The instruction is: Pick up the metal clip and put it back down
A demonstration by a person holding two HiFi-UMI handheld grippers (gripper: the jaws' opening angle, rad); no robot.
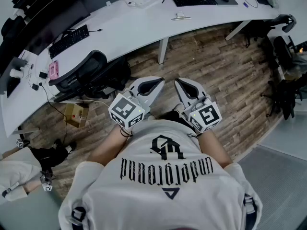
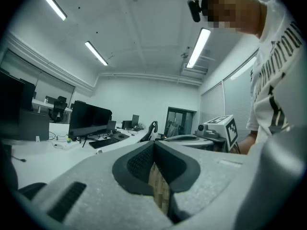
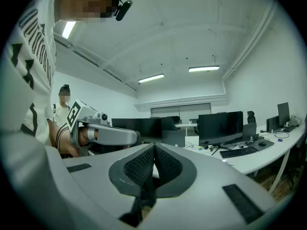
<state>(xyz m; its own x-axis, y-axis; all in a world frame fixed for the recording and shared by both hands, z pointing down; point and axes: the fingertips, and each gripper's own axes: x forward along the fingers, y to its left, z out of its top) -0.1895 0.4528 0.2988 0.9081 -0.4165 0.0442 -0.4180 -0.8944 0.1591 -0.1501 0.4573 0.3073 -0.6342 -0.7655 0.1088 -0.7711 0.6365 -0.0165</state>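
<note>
In the head view a small silver metal clip [image 1: 180, 17] lies on the white curved desk [image 1: 139, 30], near its front edge. Both grippers are held close to my body over the wooden floor, well short of the desk. My left gripper [image 1: 152, 86] points toward the desk, jaws shut and empty. My right gripper [image 1: 186, 87] sits beside it, also shut with nothing held. In the left gripper view the dark pads [image 2: 139, 164] meet at the tip, and the right gripper's marker cube [image 2: 221, 127] shows beside them. The right gripper view shows its pads [image 3: 165, 164] closed together.
A black office chair [image 1: 81, 75] stands at the desk on the left, with a cardboard box [image 1: 76, 115] on the floor below it. Keyboards [image 1: 69, 40] [image 1: 194, 0] and monitors lie on the desk. Another person [image 1: 19, 169] is at lower left. Dark chairs [image 1: 284, 80] stand right.
</note>
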